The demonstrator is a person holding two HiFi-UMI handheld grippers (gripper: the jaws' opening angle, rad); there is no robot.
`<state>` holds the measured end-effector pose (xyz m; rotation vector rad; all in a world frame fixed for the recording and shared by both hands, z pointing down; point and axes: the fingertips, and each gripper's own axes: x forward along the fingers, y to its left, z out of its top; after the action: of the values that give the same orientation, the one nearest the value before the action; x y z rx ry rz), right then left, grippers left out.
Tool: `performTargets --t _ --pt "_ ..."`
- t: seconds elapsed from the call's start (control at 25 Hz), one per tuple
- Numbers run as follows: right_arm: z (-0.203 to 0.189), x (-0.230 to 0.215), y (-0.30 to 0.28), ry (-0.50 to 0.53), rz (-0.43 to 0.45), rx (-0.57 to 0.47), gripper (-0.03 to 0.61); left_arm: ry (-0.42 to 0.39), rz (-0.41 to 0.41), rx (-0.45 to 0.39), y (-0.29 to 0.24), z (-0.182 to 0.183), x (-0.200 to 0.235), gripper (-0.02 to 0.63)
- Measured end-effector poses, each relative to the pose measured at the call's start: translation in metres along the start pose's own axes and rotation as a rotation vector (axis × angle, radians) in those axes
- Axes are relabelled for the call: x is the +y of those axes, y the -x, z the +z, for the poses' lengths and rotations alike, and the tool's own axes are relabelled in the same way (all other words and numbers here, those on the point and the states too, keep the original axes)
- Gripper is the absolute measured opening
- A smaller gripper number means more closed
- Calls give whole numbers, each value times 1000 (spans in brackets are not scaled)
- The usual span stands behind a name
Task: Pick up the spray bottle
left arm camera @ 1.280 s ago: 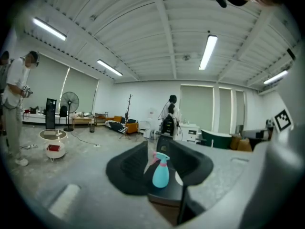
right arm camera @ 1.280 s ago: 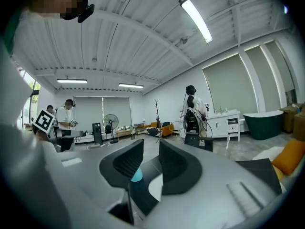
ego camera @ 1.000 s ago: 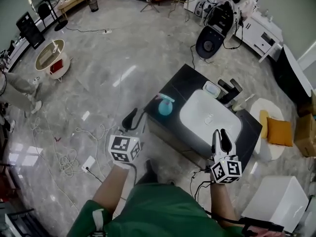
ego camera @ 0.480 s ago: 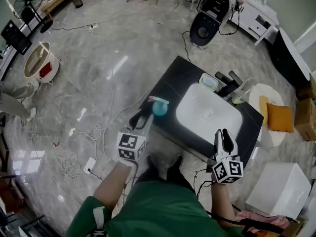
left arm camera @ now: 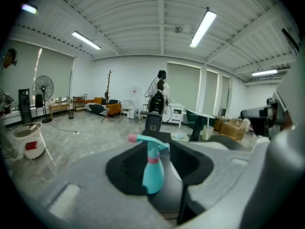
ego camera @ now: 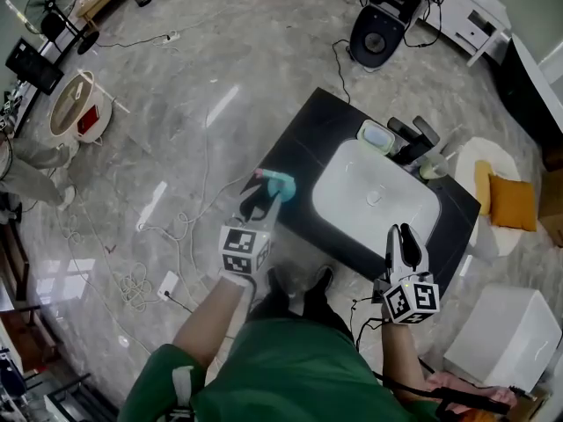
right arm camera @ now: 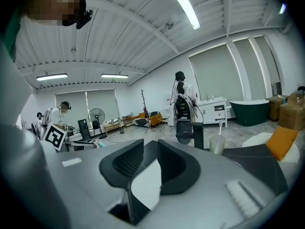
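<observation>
A teal spray bottle (ego camera: 281, 185) with a pink nozzle and collar stands upright on the left corner of a black counter (ego camera: 321, 139). My left gripper (ego camera: 262, 196) reaches it from the floor side. In the left gripper view the spray bottle (left arm camera: 153, 168) stands between the two dark jaws of the left gripper (left arm camera: 158, 162), which is open and shows a gap on each side. My right gripper (ego camera: 403, 234) hovers at the counter's near edge beside the white basin (ego camera: 376, 199). In its own view the right gripper (right arm camera: 150, 149) is open narrowly, with nothing between the jaws.
A black faucet (ego camera: 412, 146), a pale green dish (ego camera: 376, 136) and a cup (ego camera: 431, 167) sit behind the basin. Cables (ego camera: 132, 280) lie on the floor at the left. A white box (ego camera: 497, 350) and an orange cushion (ego camera: 503, 202) are on the right.
My left gripper has moved forward and right to the counter's corner, and its jaws now flank the spray bottle. The right gripper has stayed by the basin.
</observation>
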<state>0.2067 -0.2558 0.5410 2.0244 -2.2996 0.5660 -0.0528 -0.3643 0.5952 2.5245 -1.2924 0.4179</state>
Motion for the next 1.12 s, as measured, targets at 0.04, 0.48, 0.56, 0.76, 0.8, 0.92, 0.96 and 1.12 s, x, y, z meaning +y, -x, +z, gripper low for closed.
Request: performTargets --t 0.04,0.48,0.56,0.76,0.8,0.92,0.96,1.12 --pt "0 -3 0 1 -5 -1 91 1 5 4 -3 -2 0 144" --pt "-10 -27 -5 -12 -63 22 91 15 24 64 -45 -40 12 155" --pt "-14 -31 -7 -15 -67 29 91 14 32 69 -53 -45 14 172" --pt "-20 -37 -8 -18 -76 46 91 35 46 81 -65 -47 15 187" --pt "-21 -37 -7 -20 -78 47 91 35 50 78 -67 -47 15 187" --pt "-23 -39 -6 -25 -78 47 91 29 58 73 -71 -47 16 187" --pt "-23 -38 -6 -26 -76 46 91 28 58 71 -72 -46 16 186" --pt "-22 -35 -1 -25 -72 40 91 32 55 70 -73 -42 14 169"
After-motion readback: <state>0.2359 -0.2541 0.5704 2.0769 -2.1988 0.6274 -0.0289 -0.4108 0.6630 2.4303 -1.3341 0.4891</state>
